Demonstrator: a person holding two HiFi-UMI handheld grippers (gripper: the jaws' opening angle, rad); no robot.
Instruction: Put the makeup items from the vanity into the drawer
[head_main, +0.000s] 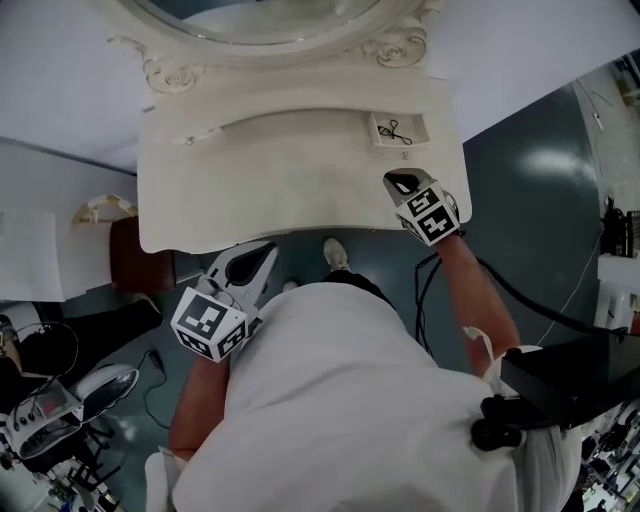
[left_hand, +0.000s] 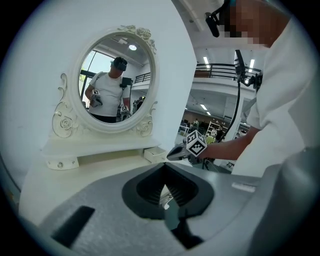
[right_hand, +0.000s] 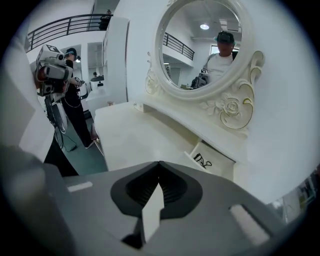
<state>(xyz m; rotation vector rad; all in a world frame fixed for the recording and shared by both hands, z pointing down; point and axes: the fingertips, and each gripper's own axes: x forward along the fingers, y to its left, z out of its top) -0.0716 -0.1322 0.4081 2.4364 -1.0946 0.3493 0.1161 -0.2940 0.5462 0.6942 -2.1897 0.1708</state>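
Observation:
A white vanity (head_main: 290, 190) with an oval mirror (head_main: 260, 20) fills the top of the head view, and no makeup item shows on its top. Its small right drawer (head_main: 398, 130) stands open, with a thin black looped item (right_hand: 204, 161) lying inside. My right gripper (head_main: 398, 181) hovers over the vanity's right front, just short of that drawer (right_hand: 214, 162), jaws together and empty. My left gripper (head_main: 265, 252) sits at the vanity's front edge, left of centre, also shut with nothing in it. The left gripper view shows the drawer (left_hand: 155, 154) beyond the jaws.
A closed left drawer with a knob (head_main: 188, 139) sits under the mirror shelf. A dark red stool (head_main: 140, 255) stands left of the vanity. Cables and equipment (head_main: 60, 400) lie on the floor at bottom left. A black cable (head_main: 540, 305) trails right.

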